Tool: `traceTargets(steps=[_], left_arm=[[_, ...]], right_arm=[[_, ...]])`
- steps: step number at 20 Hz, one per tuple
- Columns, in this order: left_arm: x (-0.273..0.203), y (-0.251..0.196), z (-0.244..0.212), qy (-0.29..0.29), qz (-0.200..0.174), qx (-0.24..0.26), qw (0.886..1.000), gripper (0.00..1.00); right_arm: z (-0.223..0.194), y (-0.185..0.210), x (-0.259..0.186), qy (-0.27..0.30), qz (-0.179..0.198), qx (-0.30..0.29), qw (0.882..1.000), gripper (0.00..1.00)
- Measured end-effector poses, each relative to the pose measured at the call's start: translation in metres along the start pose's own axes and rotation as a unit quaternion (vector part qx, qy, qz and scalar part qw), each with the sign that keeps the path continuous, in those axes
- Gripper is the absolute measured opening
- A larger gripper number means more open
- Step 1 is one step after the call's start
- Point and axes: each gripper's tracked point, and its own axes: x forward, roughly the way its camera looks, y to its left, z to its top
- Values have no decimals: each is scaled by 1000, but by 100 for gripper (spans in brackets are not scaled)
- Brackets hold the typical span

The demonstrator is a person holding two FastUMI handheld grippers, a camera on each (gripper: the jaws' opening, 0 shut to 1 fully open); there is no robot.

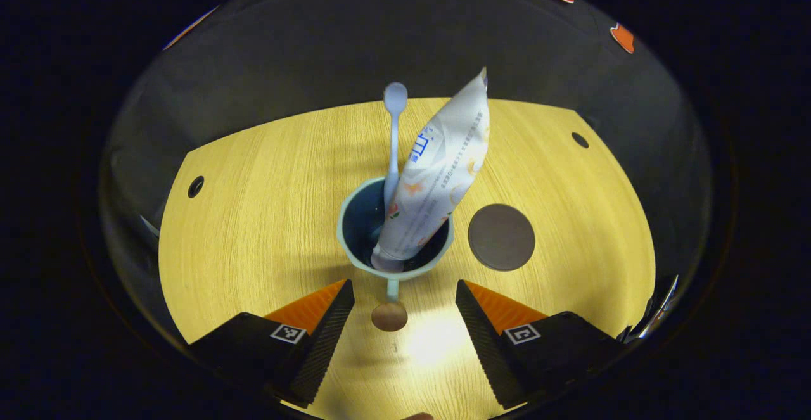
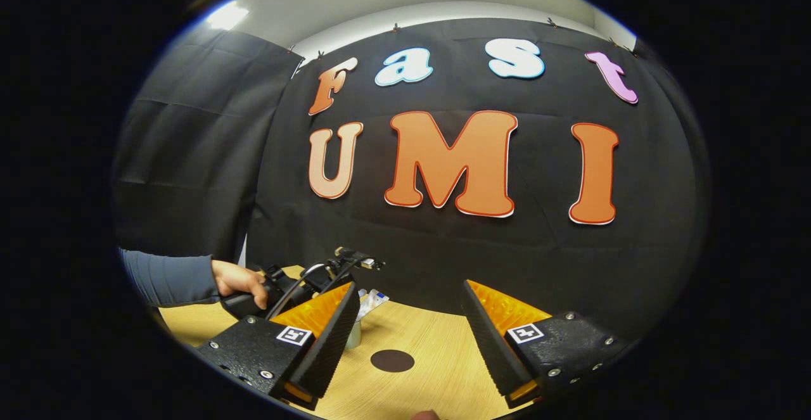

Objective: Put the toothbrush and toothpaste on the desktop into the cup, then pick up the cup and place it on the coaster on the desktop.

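1. Cup (image 1: 394, 233) stands upright on the table (image 1: 253, 217), mouth up, roughly mid-table in the left gripper view. Its handle (image 1: 390, 309) points straight toward the camera, ending in a round knob between the finger tips.
2. Toothpaste (image 1: 437, 173) is in the cup, cap end down at the near rim, long axis leaning up and to the right in that view, crimped end highest.
3. Toothbrush (image 1: 393, 144) is also in the cup, long axis near vertical, rounded end up, just left of the tube and touching or nearly touching it; I can't tell which.
4. Coaster (image 1: 501, 237): a dark flat disc on the table just right of the cup, close but not touching, nothing on it.
5. Left hand-held gripper (image 1: 400, 306): fingers spread wide, gripping nothing, one on each side of the cup handle, with the cup just ahead of the tips.
6. Right hand-held gripper (image 2: 405, 318): fingers spread wide, nothing between them, held above the table and aimed mostly at the booth wall. In the right gripper view the coaster (image 2: 392, 360) lies ahead between its fingers, and the cup (image 2: 353, 334) peeks out beside its left finger.
7. In the same view, a hand (image 2: 239, 280) in a dark sleeve (image 2: 168, 277) holds the other gripper at the left.
8. Room: bare wood on all sides of the cup and coaster, and the table edges are well away from both. Two small round holes sit near the far corners (image 1: 196, 186).
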Motion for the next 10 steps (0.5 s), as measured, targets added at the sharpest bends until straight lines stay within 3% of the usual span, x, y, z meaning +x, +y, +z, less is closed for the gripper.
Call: traceTargets(steps=[2,5,6,8,10], left_arm=[[7,-1,-5,17,1,-3,1000,94],[12,7,-5,28,24,-7,999,66],[12,11,-6,27,31,-12,999,46],[14,10,-5,23,26,-25,999,28],[14,7,-5,19,25,-34,999,26]], right_arm=[[-6,-1,-6,3,-1,-2,1000,97],[-10,-2,-14,2,-2,-2,1000,98],[-11,-2,-16,1,-1,-1,1000,99],[-12,-2,-18,-1,-3,1,1000,99],[-15,-2,-21,-2,-5,6,1000,99]])
